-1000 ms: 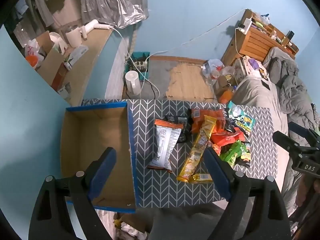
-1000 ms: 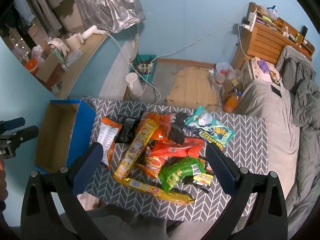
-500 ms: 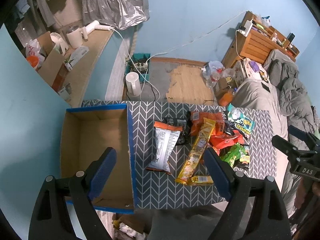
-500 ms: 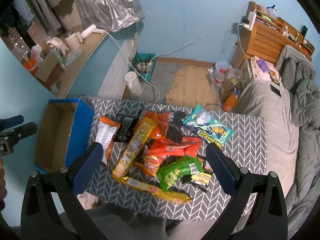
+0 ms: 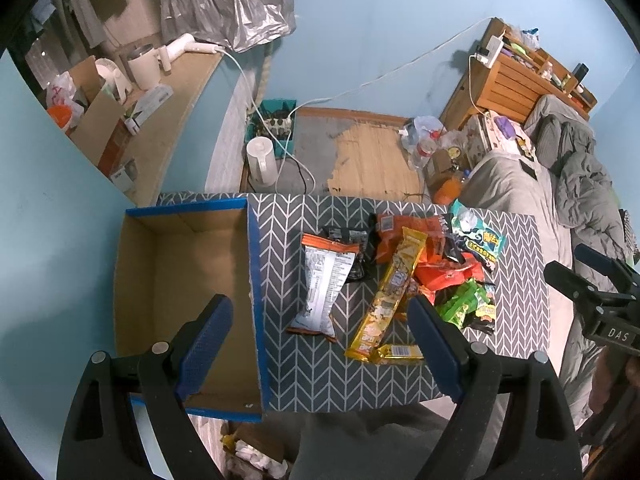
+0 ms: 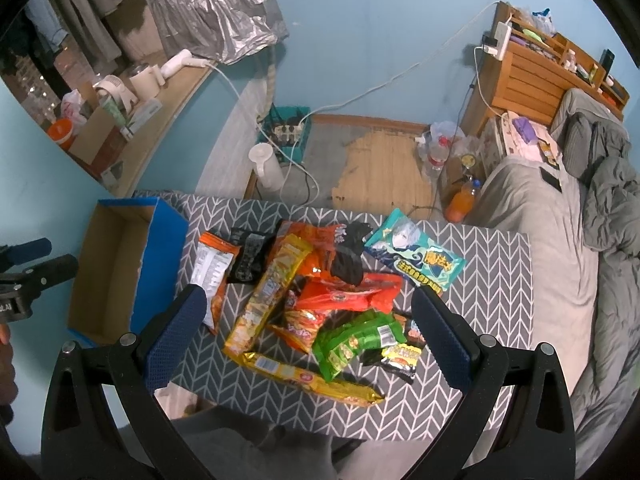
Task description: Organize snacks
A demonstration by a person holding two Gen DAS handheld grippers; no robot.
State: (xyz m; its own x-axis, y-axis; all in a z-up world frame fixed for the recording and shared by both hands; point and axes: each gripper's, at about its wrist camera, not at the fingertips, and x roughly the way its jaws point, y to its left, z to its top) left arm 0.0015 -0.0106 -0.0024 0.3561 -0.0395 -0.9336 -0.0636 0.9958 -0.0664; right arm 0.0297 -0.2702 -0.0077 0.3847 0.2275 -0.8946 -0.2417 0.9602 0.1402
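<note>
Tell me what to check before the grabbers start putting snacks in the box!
1. Box has room: ok, nothing shows inside it.
2. Left gripper open and holding nothing: ok.
3. Right gripper open and holding nothing: ok.
4. Easy first snack: ok, the white bag lies nearest the box, mostly apart from the pile.
5. Other snacks separated: not ok, they overlap in a pile.
6. Snacks safely on the table: ok, none hangs over the edge.
</note>
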